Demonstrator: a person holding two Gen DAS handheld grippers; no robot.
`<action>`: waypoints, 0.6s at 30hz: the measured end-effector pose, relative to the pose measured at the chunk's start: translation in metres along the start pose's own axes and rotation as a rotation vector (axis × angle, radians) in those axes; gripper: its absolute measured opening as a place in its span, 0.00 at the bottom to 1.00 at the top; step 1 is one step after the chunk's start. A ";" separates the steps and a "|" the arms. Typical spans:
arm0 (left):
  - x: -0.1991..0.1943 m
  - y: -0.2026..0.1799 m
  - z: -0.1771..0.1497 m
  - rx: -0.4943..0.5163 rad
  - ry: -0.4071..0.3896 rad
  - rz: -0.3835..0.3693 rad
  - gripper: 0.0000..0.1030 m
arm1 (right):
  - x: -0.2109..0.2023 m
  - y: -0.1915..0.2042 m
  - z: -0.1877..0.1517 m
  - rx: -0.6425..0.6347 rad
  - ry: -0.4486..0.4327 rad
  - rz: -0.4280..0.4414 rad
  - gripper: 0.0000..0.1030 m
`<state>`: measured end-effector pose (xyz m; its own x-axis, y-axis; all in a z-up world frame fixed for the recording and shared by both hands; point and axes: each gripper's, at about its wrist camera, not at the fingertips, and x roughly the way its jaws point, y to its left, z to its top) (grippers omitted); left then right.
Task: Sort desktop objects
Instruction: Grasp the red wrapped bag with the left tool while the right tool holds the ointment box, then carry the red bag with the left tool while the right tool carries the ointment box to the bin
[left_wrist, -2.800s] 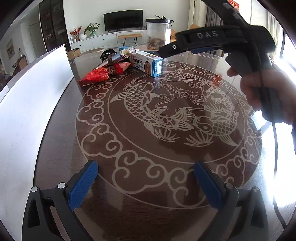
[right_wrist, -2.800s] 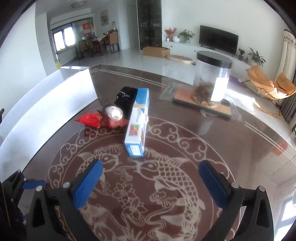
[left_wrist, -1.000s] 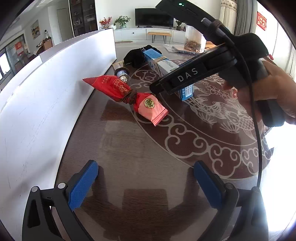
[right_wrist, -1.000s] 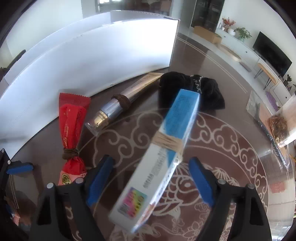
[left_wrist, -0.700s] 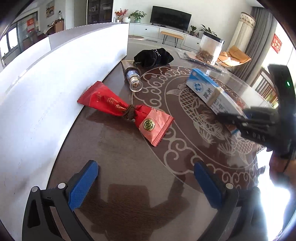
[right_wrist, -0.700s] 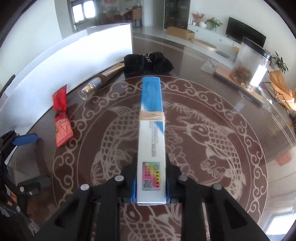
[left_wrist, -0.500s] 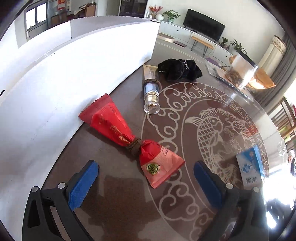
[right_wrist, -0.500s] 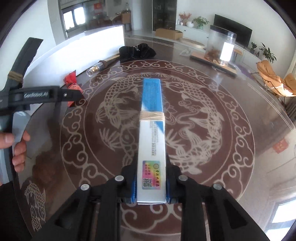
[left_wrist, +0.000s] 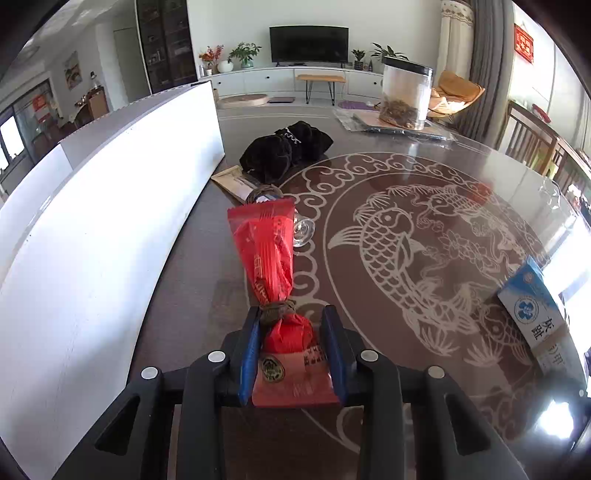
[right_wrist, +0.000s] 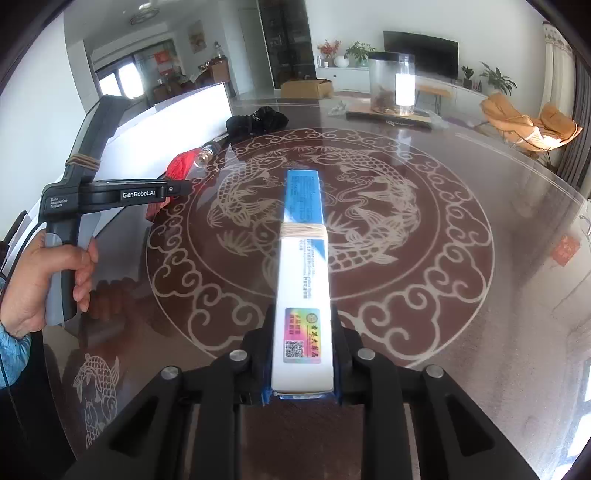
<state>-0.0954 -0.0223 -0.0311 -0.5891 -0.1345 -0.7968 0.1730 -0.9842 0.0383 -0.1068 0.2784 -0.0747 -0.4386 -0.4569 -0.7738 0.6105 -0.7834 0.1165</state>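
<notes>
Two items are in hand and two more lie untouched, so I judge the sorting under way, nothing visibly placed yet.

Left wrist view: the left tool (left_wrist: 291, 347) has just been closing, and its blue pads now clamp the red snack packet (left_wrist: 271, 258) near its tied waist, the long end reaching toward the far edge of the tabletop (left_wrist: 424, 177). Just beyond the packet lie a small glass bottle (left_wrist: 301, 229) and a black cloth bundle (left_wrist: 286, 149), both beside the white board (left_wrist: 110, 206) along the left edge. At the right edge the blue-and-white box (left_wrist: 532, 306) shows.

Right wrist view: the right tool (right_wrist: 301, 354) is clamped on that box (right_wrist: 303, 266), rubber-banded, held over the carp pattern near the near edge. A hand (right_wrist: 40, 280) grips the left tool.

The tabletop is dark, glossy, round; a clear jar (right_wrist: 391, 83) stands at its far edge. Behind is a living room with a television (left_wrist: 308, 44).
</notes>
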 end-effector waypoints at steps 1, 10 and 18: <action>-0.007 -0.004 -0.009 0.020 0.001 -0.050 0.31 | -0.002 0.003 -0.003 -0.005 0.001 -0.006 0.23; -0.070 -0.068 -0.080 0.319 -0.016 -0.164 0.54 | -0.033 0.031 -0.046 -0.048 0.006 -0.080 0.35; -0.058 -0.048 -0.076 0.248 0.031 -0.152 1.00 | -0.021 0.022 -0.045 0.011 0.061 -0.126 1.00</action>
<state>-0.0098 0.0419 -0.0323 -0.5686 0.0168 -0.8224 -0.1159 -0.9915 0.0599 -0.0545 0.2901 -0.0837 -0.4699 -0.3287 -0.8192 0.5457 -0.8377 0.0231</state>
